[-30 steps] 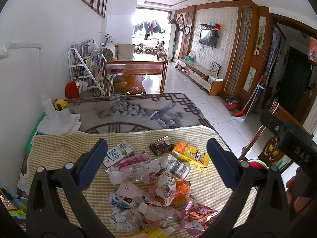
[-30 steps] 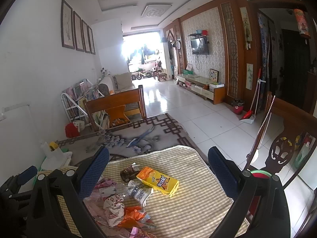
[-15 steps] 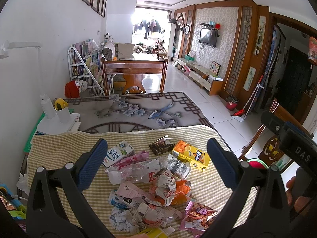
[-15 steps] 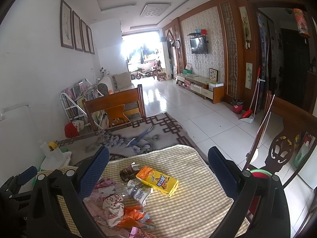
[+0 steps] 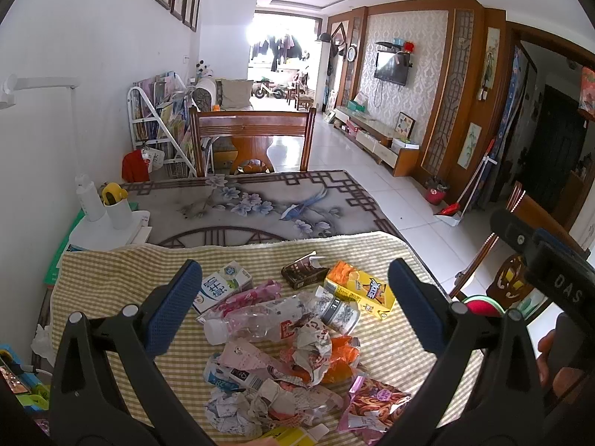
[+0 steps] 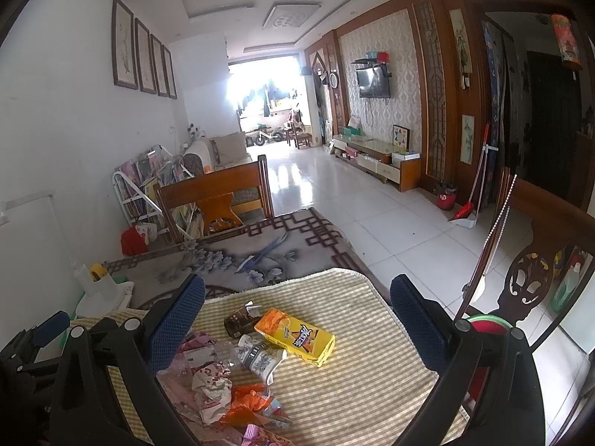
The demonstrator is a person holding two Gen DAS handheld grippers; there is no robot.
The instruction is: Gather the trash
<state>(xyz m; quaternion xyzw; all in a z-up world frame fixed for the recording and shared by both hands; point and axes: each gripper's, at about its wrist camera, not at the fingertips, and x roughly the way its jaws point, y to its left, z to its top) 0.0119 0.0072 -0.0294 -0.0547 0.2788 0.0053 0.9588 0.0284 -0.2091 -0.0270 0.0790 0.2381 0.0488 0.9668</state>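
The tabletop carries a yellow checked cloth over its near half, and all the trash lies on that cloth; the far half, with the flower-patterned cover, holds no trash. A heap of crumpled wrappers fills the near middle of the cloth. Behind it a crushed clear bottle lies on its side. Toward the right edge of the cloth lies a yellow-orange carton, with a small brown box just beside it on the far side and a printed can touching the pile. A white-and-green carton sits at the left of the heap.

The left gripper hangs above the pile with its fingers spread wide and nothing between them. The right gripper is likewise released and empty, over the yellow-orange carton.

By my reading the collecting has not begun: every piece lies loose on the cloth, none is grasped, and no bag is visible. A red-and-green bin rim shows past the right edge, perhaps the destination.
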